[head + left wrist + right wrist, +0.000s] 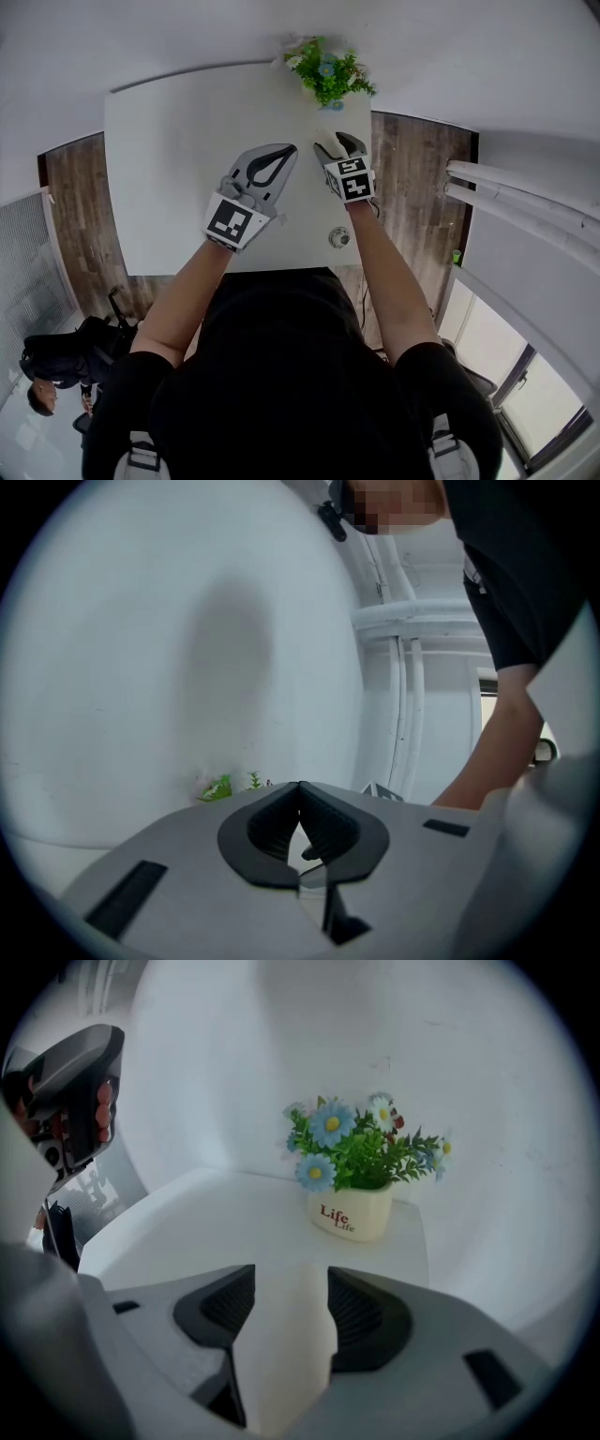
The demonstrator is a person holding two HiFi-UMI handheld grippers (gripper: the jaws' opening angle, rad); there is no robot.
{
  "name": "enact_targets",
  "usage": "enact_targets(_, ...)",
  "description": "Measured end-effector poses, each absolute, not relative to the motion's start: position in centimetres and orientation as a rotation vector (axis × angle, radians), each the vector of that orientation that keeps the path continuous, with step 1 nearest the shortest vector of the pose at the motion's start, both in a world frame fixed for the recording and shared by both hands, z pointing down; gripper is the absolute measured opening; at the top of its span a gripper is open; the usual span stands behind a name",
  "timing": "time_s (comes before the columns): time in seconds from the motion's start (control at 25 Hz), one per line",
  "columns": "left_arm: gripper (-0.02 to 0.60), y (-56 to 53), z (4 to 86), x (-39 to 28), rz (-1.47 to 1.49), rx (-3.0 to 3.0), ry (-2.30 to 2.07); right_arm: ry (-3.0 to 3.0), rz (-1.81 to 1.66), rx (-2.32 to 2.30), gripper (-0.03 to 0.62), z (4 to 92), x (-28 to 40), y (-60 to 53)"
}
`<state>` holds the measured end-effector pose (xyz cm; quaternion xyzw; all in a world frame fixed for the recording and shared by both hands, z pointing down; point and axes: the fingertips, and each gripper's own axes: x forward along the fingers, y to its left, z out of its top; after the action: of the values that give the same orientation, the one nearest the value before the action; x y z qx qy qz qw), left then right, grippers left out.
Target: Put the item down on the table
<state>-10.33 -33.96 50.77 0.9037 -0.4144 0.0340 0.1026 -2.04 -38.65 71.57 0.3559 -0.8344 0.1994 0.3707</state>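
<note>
Reaching forward over the white table (159, 169), both bare forearms stretch out from the person's body, each hand carrying a gripper above the tabletop.

The left gripper (289, 150) lies almost level, angled toward the far right of the table, its marker cube facing up near the wrist. In the left gripper view its jaws (300, 789) meet at the tips, with only a narrow slit lower between the dark ribbed pads and nothing caught in it.

The right gripper (336, 143) tips steeply downward, its forearm running straight back to the shoulder. Its jaws (291, 1274) stand wide apart; only pale white surface shows between the pads, and they press on nothing that can be made out.

The flower pot (349, 1211), cream with red lettering and filled with green leaves and blue and white daisies, stands upright on the table near its far edge (330, 80), just beyond the right gripper's open jaws and clear of them.

A small round object (339, 237) lies on the table near the front edge, just beside the right forearm.
</note>
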Motion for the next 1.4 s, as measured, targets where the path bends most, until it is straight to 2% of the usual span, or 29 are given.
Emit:
enact_targets(0.72, -0.006, -27.5, 44.9, -8.3, 0.105, 2.705, -1.374, -2.496, 0.479, 0.977, 0.244, 55.4, 0.7, -33.7)
enact_targets(1.16, -0.006, -21.0, 39.6, -6.2, 0.047, 2.724, -1.476, -2.813, 0.300, 0.857, 0.244, 43.1, 1.5, -25.7)
enact_targets(1.4, -0.006, -17.8, 37.9, -4.9, 0.014, 2.729, -1.510, -2.925, 0.166, 0.717, 0.244, 39.5, 1.4, -20.6)
